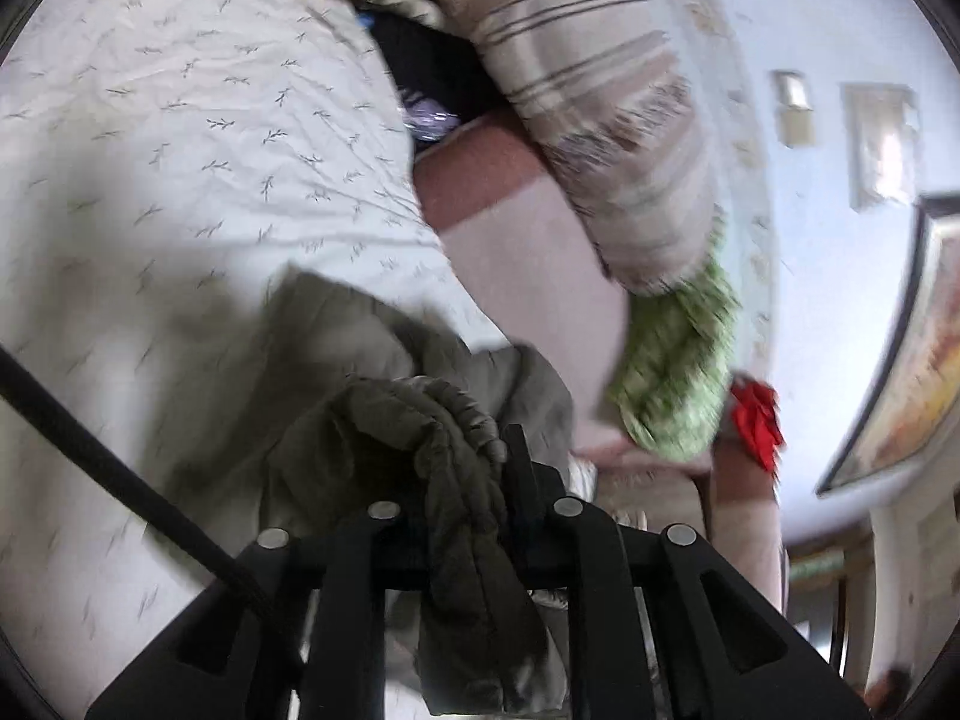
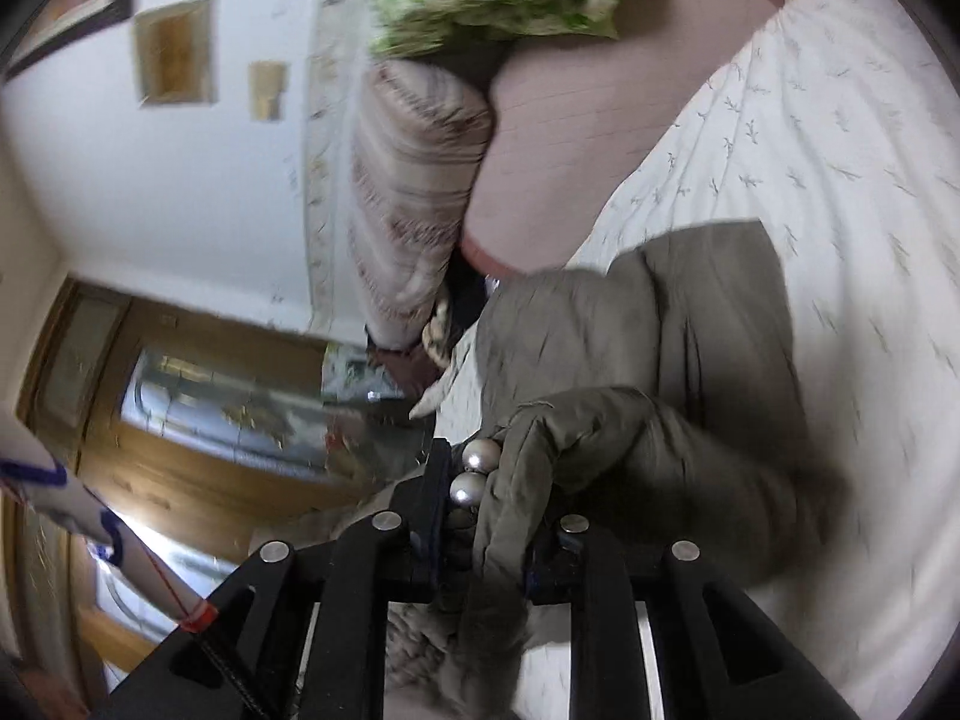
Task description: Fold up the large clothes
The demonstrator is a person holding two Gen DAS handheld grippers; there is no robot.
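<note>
Left gripper (image 1: 474, 480): clenched on a bunched, ribbed edge of the olive garment (image 1: 372, 354). Jaws nearly together, with only the thickness of the cloth between them. A thick roll of fabric passed through the jaws and hung down near the camera.

Right gripper (image 2: 486, 516): also clamped on the same olive garment (image 2: 690, 324), jaws close, pinching a folded hem. Two silver beads (image 2: 477, 471) sat just beside the left jaw, touching the cloth; could not tell whether they were buttons or trim.

Garment: most of it lay slack on the white leaf-print bedspread (image 1: 198, 138), spreading away from both grippers toward the far side, wrinkled and doubled on itself. The ends held were raised off the bed.

Handling, as judged: soft, limp, quilted-looking, with some bulk. Probably light to moderate in weight. It would sag and bunch rather than hold shape, and was not fragile. Thick edges gave good purchase; a slippery shell was possible, so grips at hems, cuffs or corners seemed best. Hold points set well apart should keep it taut.

Surroundings: striped pillow (image 1: 606, 120) and green floral pillow (image 1: 678, 372) at the far right in the left wrist view, a pink sheet (image 1: 528, 276) between them and the bedspread. Both views were motion-blurred.
</note>
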